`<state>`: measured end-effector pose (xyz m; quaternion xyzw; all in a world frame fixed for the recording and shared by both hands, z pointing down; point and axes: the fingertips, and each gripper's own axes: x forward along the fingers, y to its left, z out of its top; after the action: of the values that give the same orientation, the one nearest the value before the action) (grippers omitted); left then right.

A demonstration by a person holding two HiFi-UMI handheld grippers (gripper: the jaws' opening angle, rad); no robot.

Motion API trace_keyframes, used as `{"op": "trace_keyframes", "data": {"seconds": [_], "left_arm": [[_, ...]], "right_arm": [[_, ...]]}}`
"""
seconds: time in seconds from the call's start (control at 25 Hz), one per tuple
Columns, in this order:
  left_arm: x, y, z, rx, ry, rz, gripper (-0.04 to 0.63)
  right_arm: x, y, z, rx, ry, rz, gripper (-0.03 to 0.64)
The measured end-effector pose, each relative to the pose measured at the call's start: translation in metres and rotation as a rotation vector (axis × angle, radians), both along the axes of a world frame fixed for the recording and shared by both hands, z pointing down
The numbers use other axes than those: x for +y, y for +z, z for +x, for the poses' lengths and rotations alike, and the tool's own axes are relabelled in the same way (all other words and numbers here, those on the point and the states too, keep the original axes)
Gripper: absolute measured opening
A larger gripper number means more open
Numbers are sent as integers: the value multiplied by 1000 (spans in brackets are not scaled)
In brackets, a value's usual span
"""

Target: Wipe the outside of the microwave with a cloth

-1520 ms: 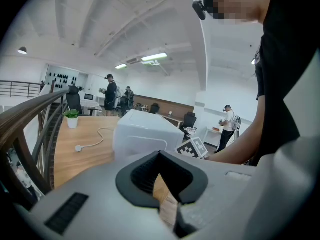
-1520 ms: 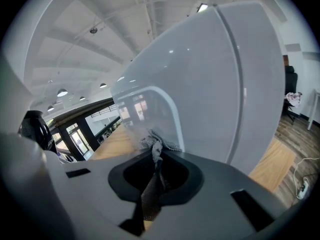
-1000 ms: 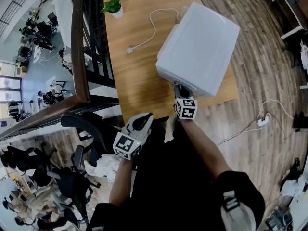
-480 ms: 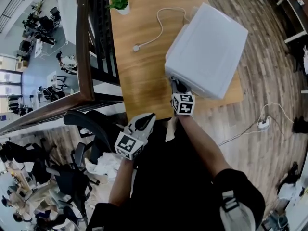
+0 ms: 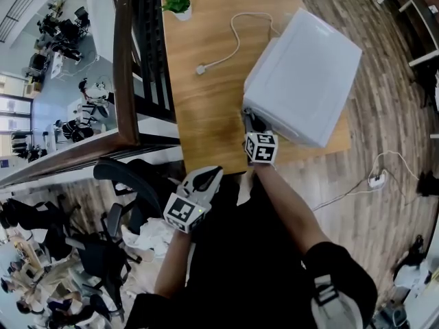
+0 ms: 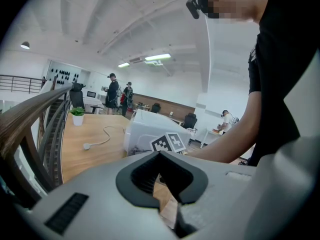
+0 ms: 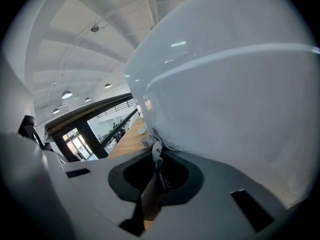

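The left tongs [image 5: 209, 175] hang nearest the person, just off the near edge of the worktop [image 5: 206, 108]. Their jaws are drawn together with nothing between them. Beside them on the left stands a dark office chair [image 5: 130, 184].

A little farther and to the right, the right tongs [image 5: 252, 120] are clamped on a grey cloth [image 7: 154, 151]. A strip of it is pinched between the jaws and the bunched end sticks out past the tips. That end is pressed against the near left side of the white microwave [image 5: 305, 74], low down where the wall meets the wood.

The microwave sits on the right half of the worktop, turned at an angle, with its near corner close to the worktop's near right edge.

Farther left, a white cable [image 5: 233, 40] curls from the microwave across the bare wood and ends in a plug [image 5: 200, 69]. At the far left corner stands a small green plant [image 5: 180, 4] in a white pot. A dark railing [image 5: 125, 67] runs along the worktop's left side.
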<state>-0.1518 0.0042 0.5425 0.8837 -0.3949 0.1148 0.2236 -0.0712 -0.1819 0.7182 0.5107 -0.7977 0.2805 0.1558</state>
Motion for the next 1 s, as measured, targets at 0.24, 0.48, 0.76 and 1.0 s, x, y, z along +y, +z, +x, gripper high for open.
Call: {"op": "trace_keyframes", "data": {"seconds": [0.24, 0.48, 0.76, 1.0], "left_arm": [[-10, -3, -5, -3, -1, 43, 0], [4, 6, -9, 1, -3, -10, 0], [4, 3, -14, -1, -8, -12, 0], [11, 5, -13, -6, -3, -32, 0]], "right_arm": [[-8, 8, -7, 19, -4, 4, 25], [-3, 13, -9, 16, -4, -10, 25], [-6, 32, -8, -8, 40, -78, 25], [-5, 47, -10, 11, 36, -107, 25]]}}
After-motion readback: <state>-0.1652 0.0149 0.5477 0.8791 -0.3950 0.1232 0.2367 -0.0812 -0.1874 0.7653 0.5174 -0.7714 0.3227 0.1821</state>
